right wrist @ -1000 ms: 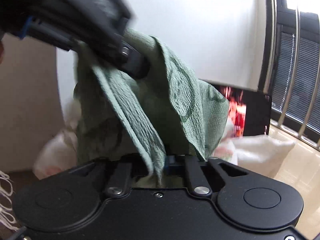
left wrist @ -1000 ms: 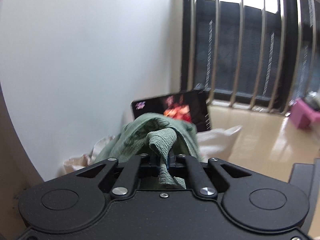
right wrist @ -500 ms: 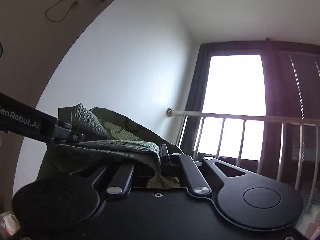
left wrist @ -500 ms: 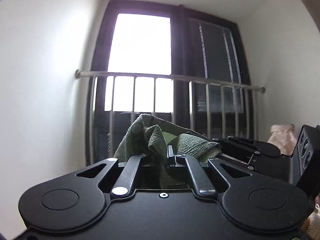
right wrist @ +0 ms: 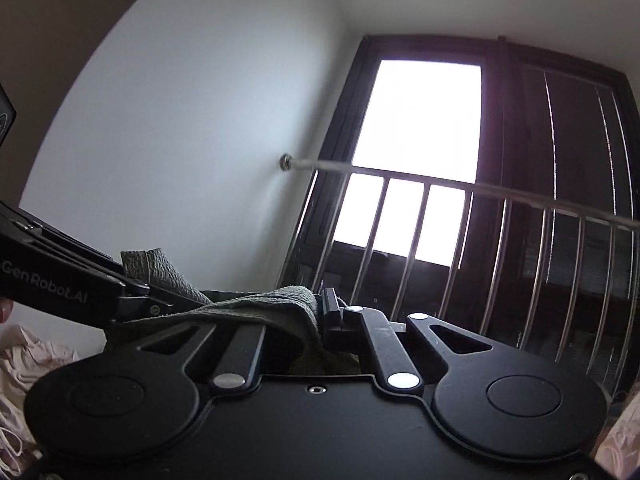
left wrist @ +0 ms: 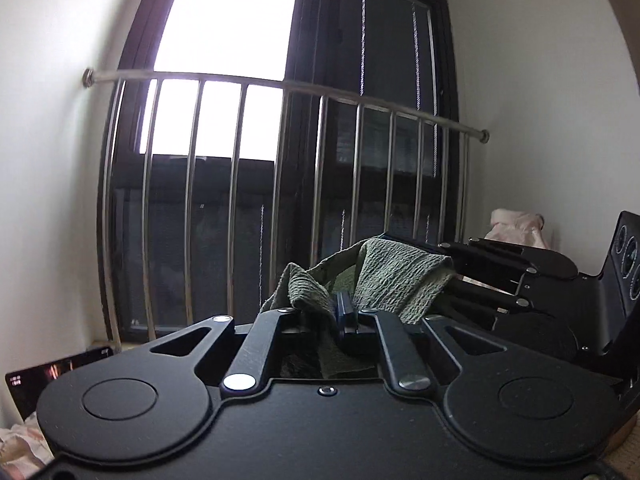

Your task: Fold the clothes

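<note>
The left gripper [left wrist: 345, 312] is pinching a fold of the green crinkled cloth [left wrist: 394, 276] between its closed fingers, with a tail of fabric hanging down into the gap behind them. From there the cloth is stretching away to the right, where it is draping over the fingers of the right gripper [left wrist: 472, 264], which is reaching in from that side. In the right wrist view the right gripper [right wrist: 324, 312] is likewise clamping the green crinkled cloth [right wrist: 260, 306], which is lying over its left linkage and running left to the tip of the left gripper [right wrist: 132, 296], where a corner is sticking up. Both grippers are pointing upward and holding the cloth high in the air, between them, in front of the far dark-framed window [left wrist: 228, 40] and its metal railing [left wrist: 280, 84]. A pale pink garment [left wrist: 516, 226] is lying at the far right, and a lit screen [left wrist: 48, 380] is glowing at the lower left.
</note>
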